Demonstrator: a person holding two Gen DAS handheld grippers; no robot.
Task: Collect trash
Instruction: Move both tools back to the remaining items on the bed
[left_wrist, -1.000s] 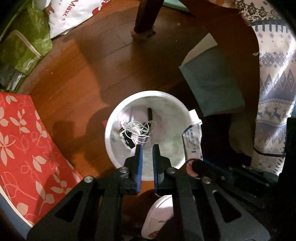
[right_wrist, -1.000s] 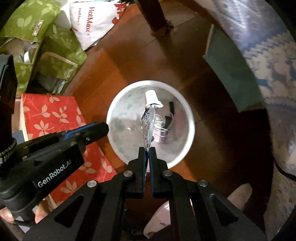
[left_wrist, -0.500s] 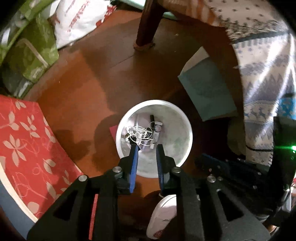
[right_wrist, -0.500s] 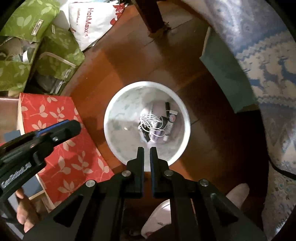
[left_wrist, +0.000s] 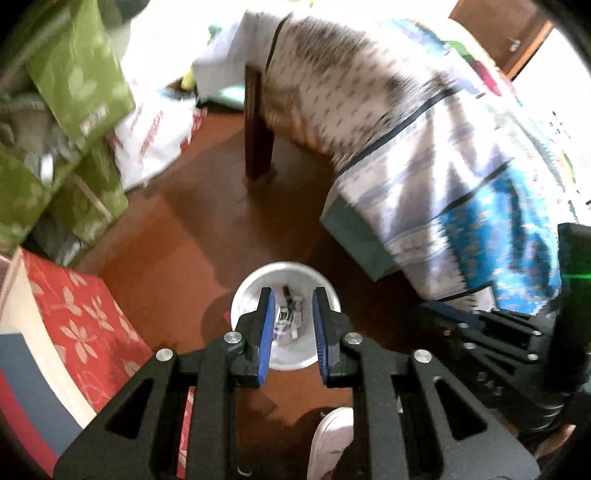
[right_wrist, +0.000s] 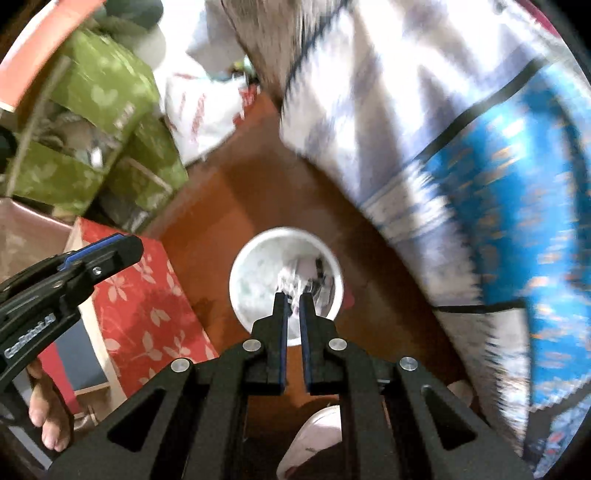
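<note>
A white round trash bin stands on the brown wooden floor, far below both grippers; it also shows in the right wrist view. Inside lie tangled white cords and small wrappers, blurred in the right wrist view. My left gripper is open and empty, high above the bin. My right gripper is open a little and empty, also high above the bin. The left gripper's body shows at the left of the right wrist view.
A patterned white and blue blanket hangs over a table with a dark leg. A red flowered box is at left, green bags behind it. A white shoe is below.
The right gripper let the wrapper drop into the bin and opened slightly. Both grippers have risen well above the bin and tilted up toward the blanket. The left gripper opened wider.
</note>
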